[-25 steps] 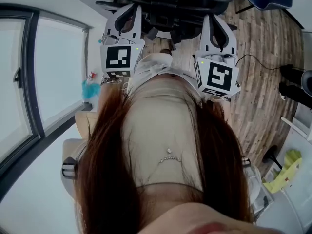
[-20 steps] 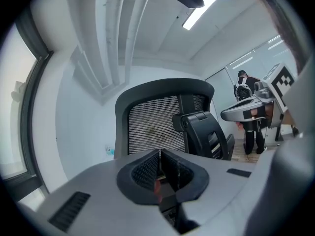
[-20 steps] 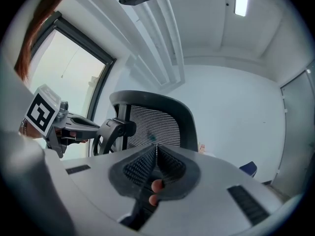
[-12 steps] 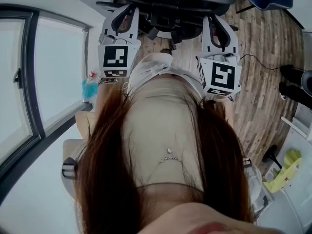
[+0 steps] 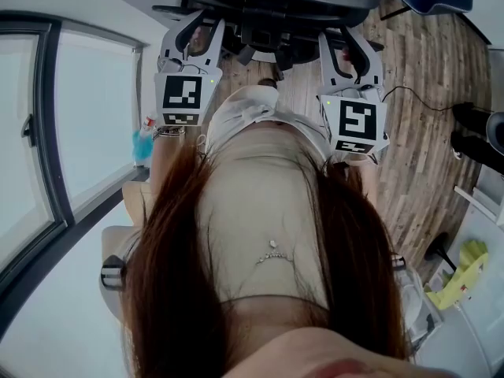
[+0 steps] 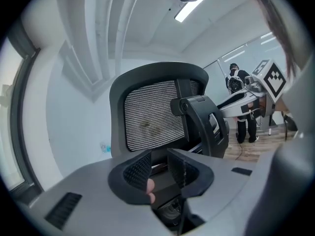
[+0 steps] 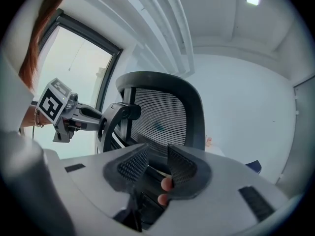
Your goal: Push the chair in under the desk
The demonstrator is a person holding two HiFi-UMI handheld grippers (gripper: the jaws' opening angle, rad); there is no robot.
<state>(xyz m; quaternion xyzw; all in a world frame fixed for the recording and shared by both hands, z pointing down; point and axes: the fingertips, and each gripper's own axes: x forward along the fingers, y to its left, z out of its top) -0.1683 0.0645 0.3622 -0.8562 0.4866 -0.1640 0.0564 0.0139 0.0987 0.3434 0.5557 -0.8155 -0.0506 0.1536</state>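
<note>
Head view looking steeply down past the person's chest [image 5: 260, 211], both gripper views facing the mesh-backed chair [image 6: 152, 114] from close by, all three sharing that chair.

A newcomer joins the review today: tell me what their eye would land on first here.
The black mesh-backed chair fills the middle of both gripper views, straight ahead of the jaws. In the head view, long reddish hair covers the lower half, and above it the left gripper and right gripper, each with a marker cube, reach toward the chair, jaws opening with nothing between them.
</note>
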